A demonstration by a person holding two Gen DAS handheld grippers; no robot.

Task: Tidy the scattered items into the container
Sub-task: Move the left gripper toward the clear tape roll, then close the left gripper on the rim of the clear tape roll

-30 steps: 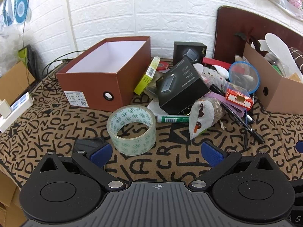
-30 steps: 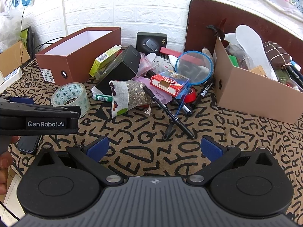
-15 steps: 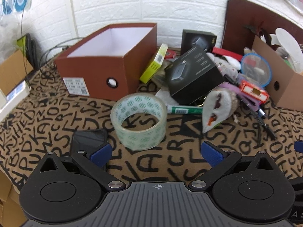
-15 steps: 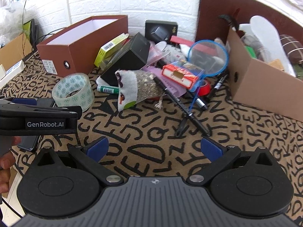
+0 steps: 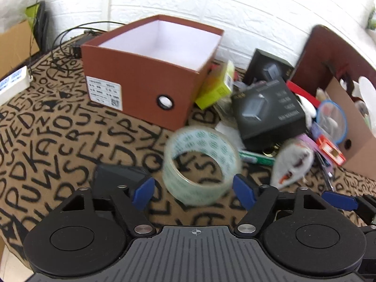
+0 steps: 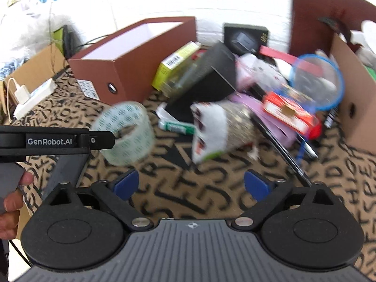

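White brick wall, letter-print cloth (image 5: 58,141). Left wrist: left gripper (image 5: 193,191) jaws just narrowing, not yet touching the tape roll (image 5: 202,162) between them. Light, stiff ring, slick film; pinch across outer walls. Brown box (image 5: 141,89) behind looks empty. Right wrist: right gripper (image 6: 191,185) also narrowing, nothing between; pouch (image 6: 216,129) soft; cardboard box (image 6: 352,108) stuffed.

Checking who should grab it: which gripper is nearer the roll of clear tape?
Left. The left gripper has the tape roll between its open fingers, not yet pinched; the right gripper hovers off to the side, nearer the white pouch.
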